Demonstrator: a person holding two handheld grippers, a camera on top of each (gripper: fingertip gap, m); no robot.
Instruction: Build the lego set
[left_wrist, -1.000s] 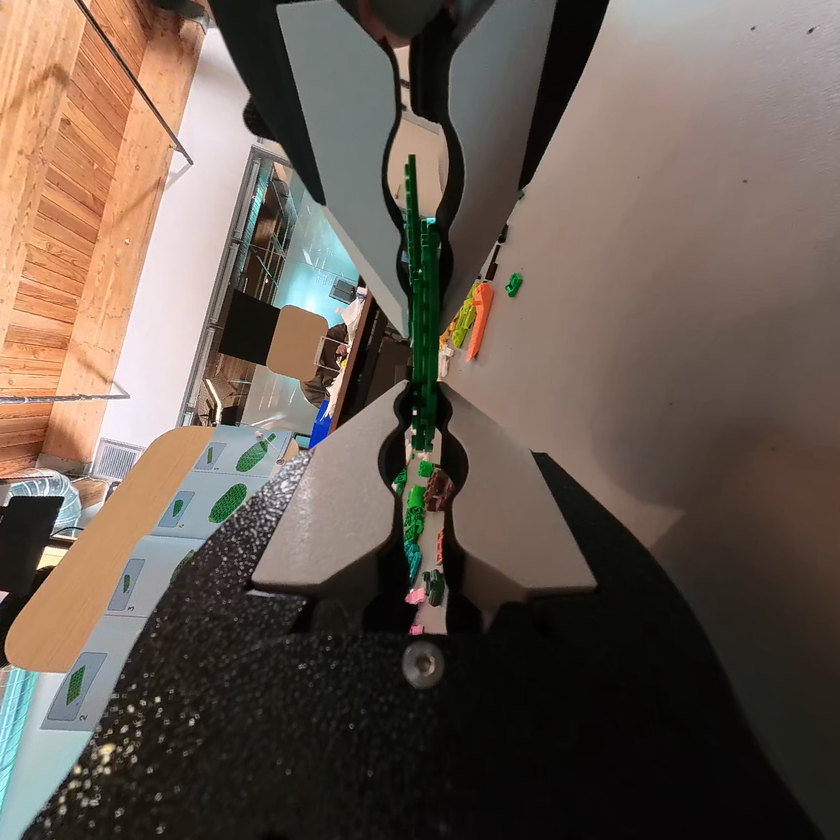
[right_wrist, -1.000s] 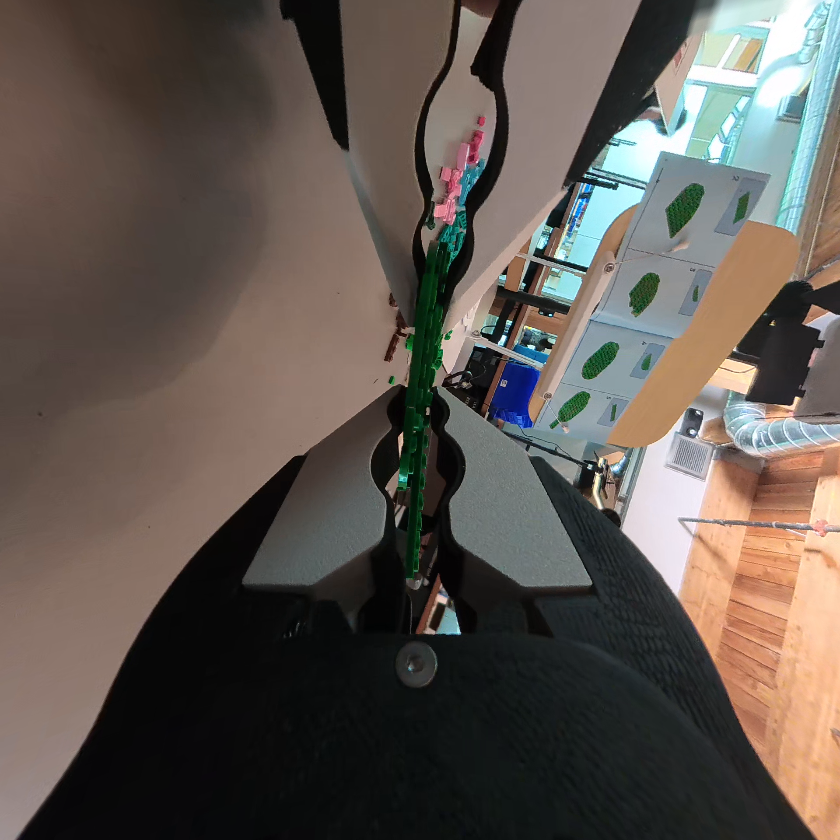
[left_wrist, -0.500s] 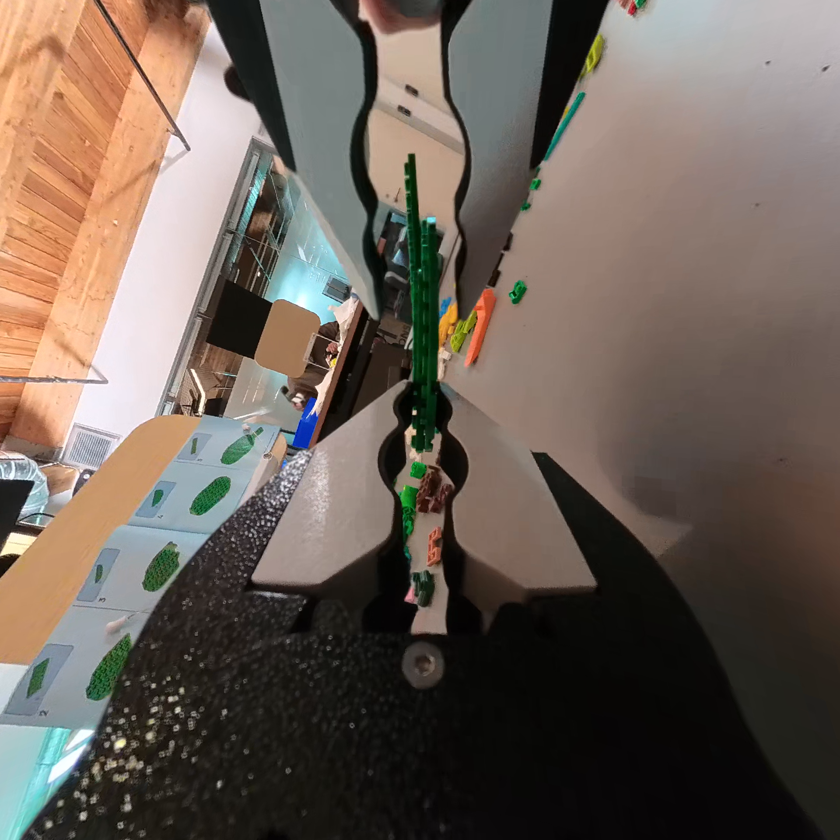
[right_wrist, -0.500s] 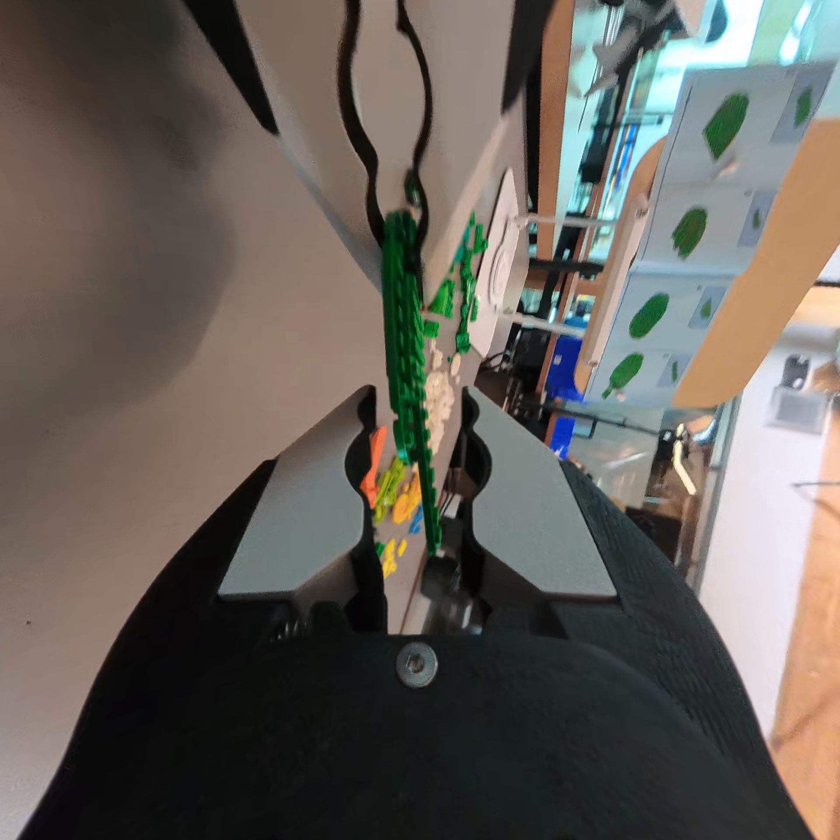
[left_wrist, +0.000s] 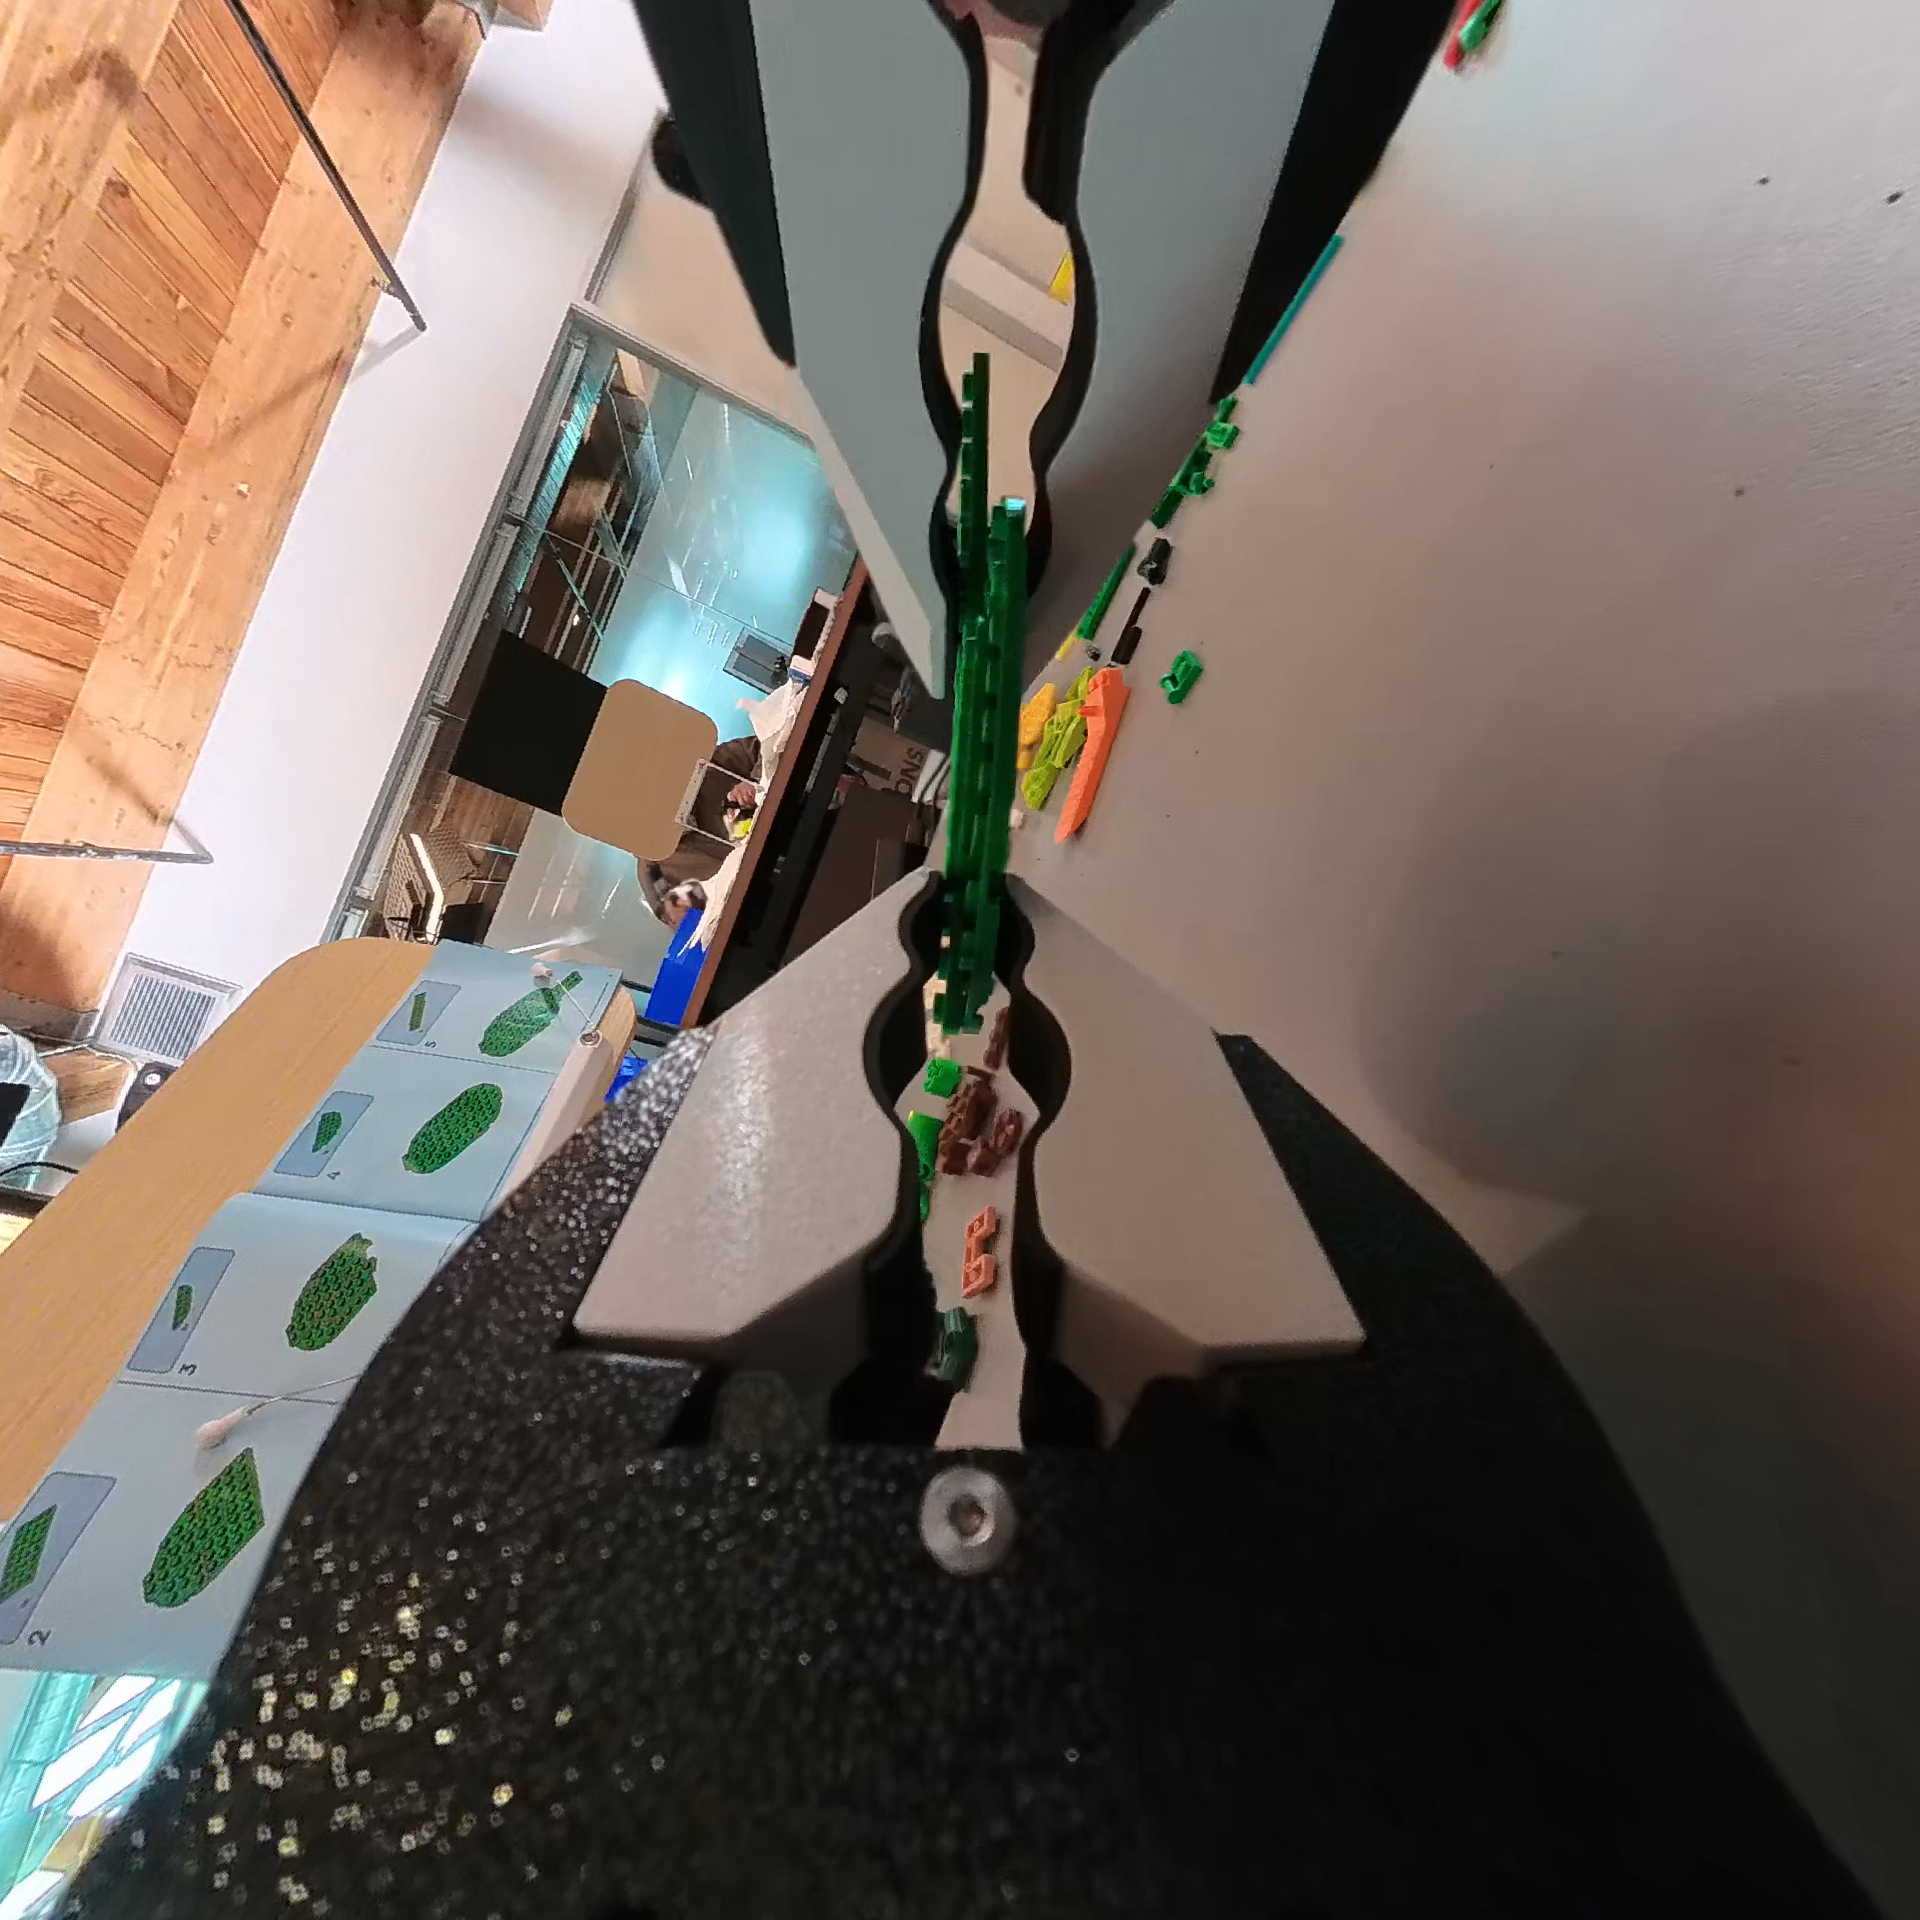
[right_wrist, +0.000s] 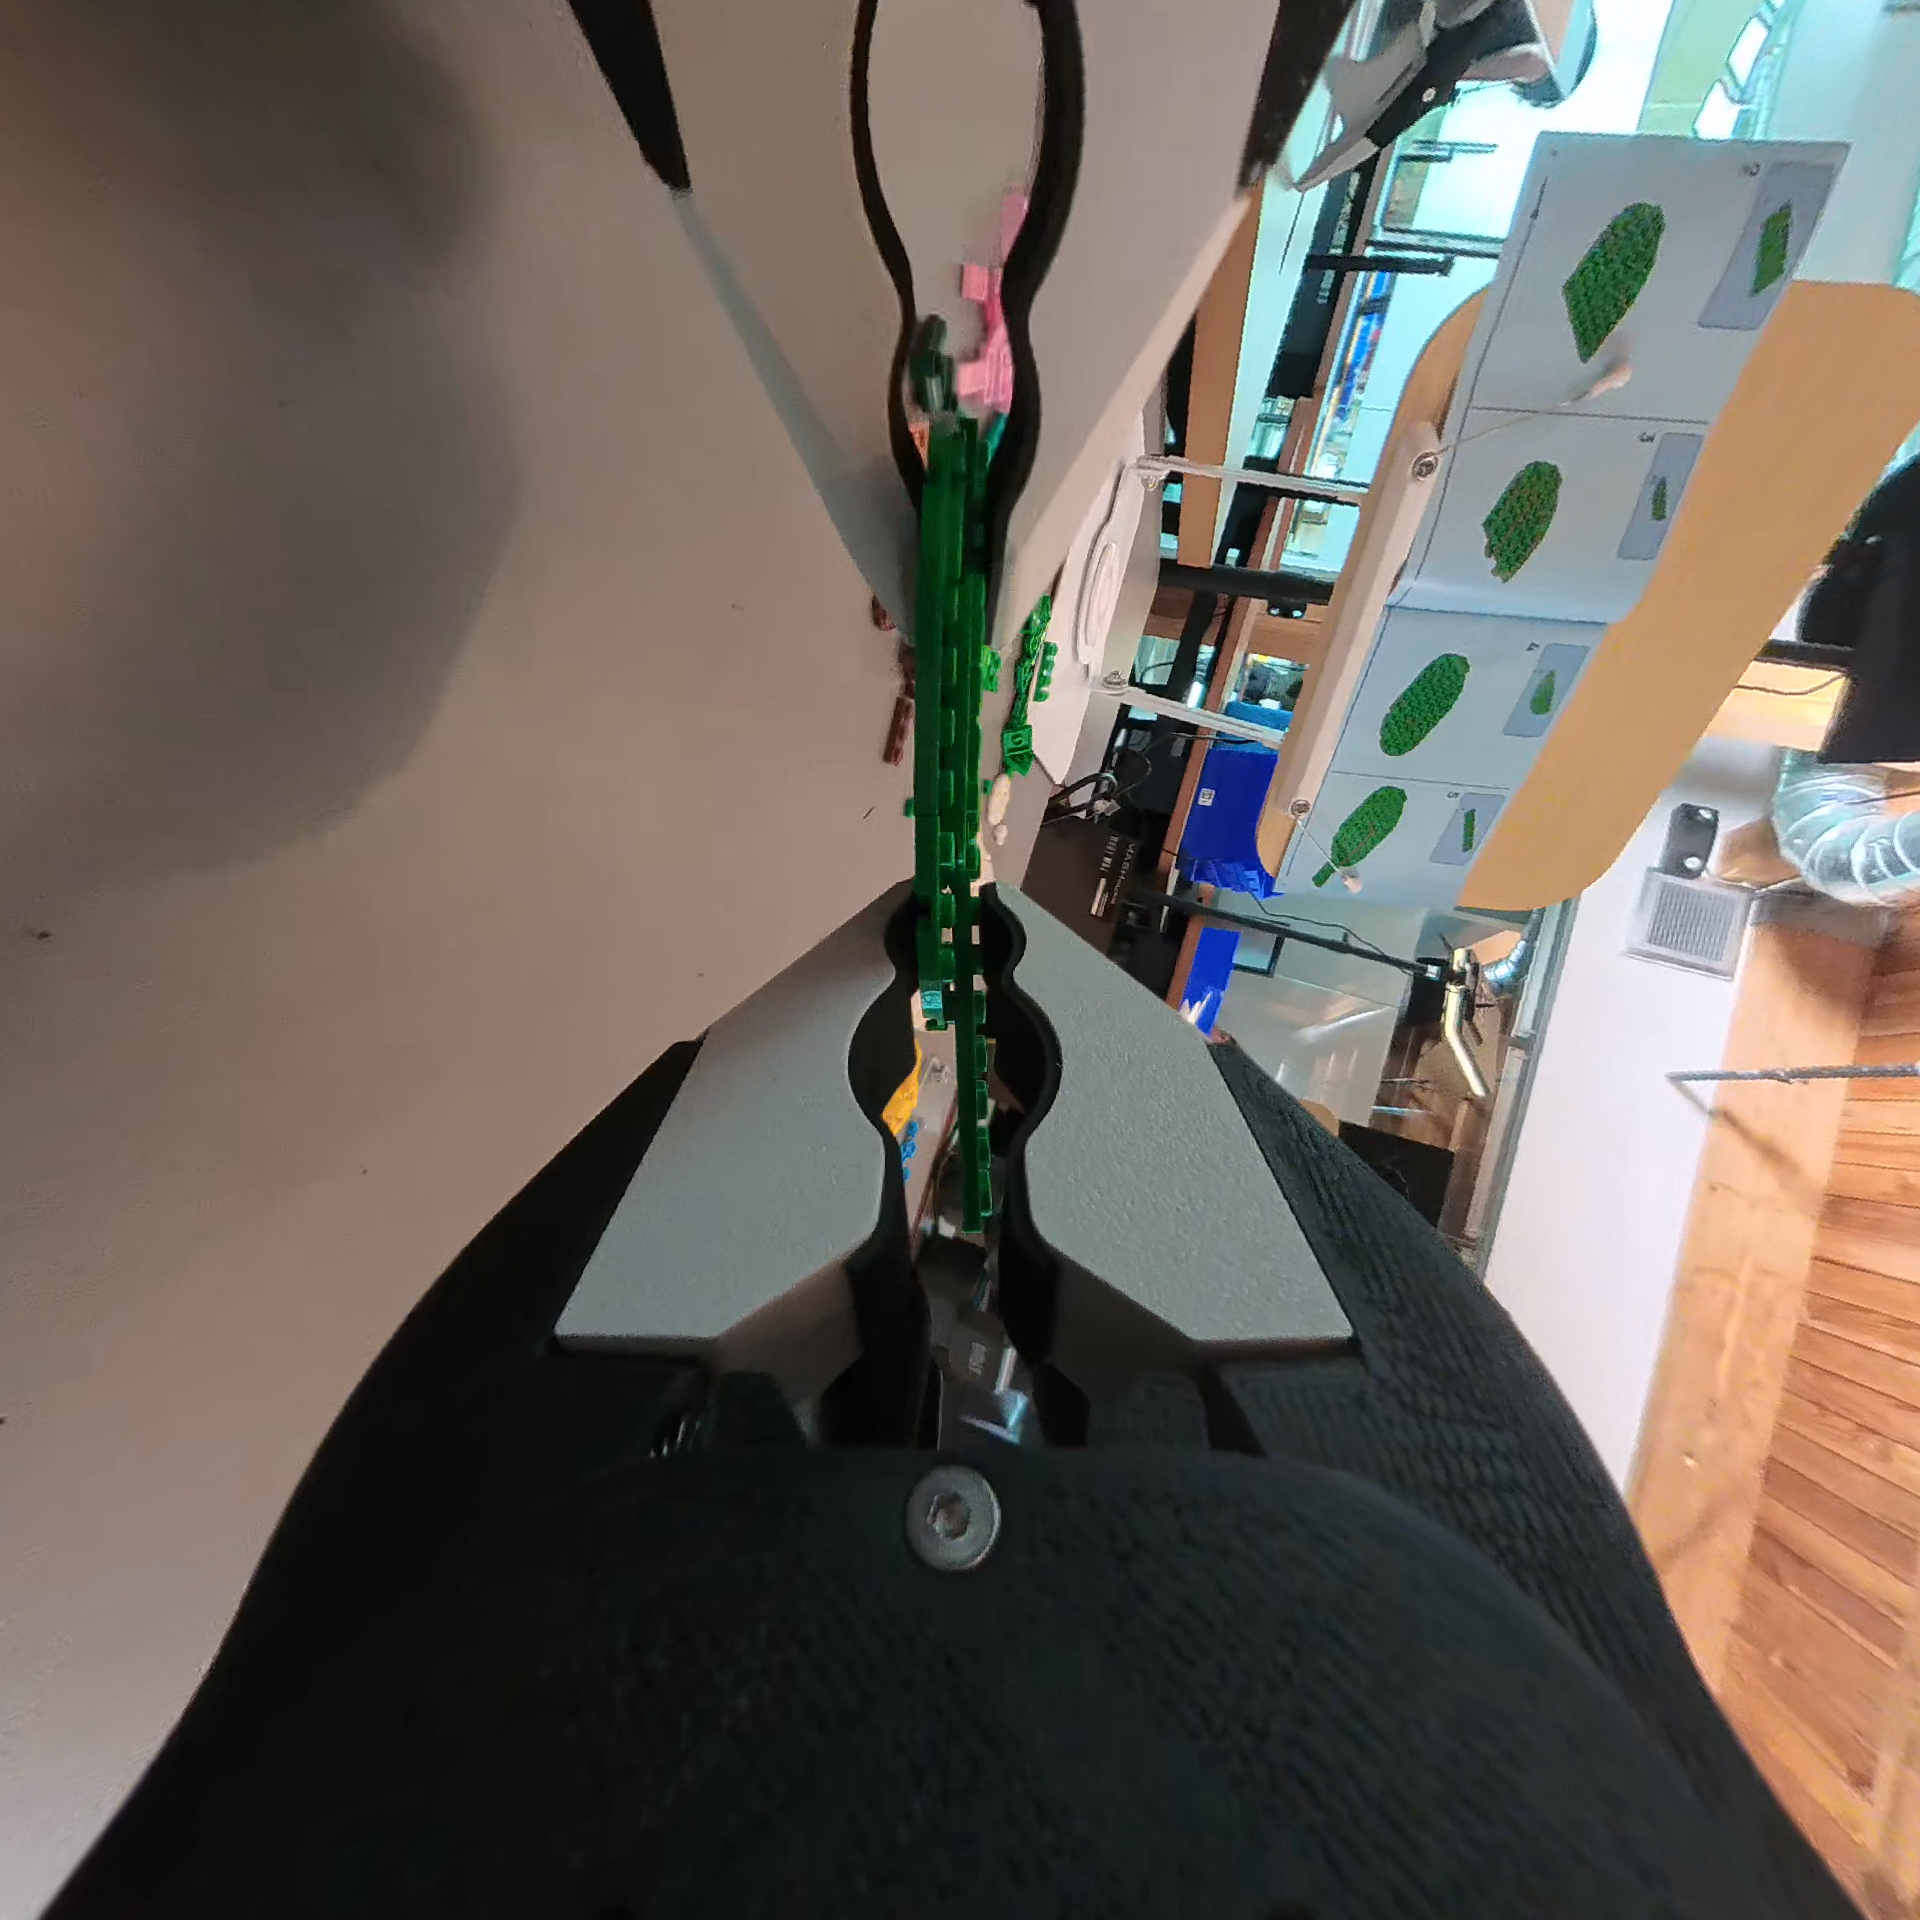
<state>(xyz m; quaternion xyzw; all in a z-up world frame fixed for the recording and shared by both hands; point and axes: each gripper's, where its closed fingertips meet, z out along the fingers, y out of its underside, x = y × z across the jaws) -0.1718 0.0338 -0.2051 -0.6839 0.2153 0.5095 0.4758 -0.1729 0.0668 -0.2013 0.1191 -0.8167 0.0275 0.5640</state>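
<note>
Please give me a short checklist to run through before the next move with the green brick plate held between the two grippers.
1. Left gripper clamped on the green brick plate: ok, both fingertips press its edge.
2. Right gripper clamped on the plate's other end: ok, fingertips closed against it.
3. Plate clear of the white table: ok, held on edge above it.
4. Plate layers fully seated: cannot tell; edges look stepped.
5. Loose bricks, such as the orange piece and brown bricks, clear of the grippers: ok, lying on the table.
6. Instruction sheet visible: ok.
</note>
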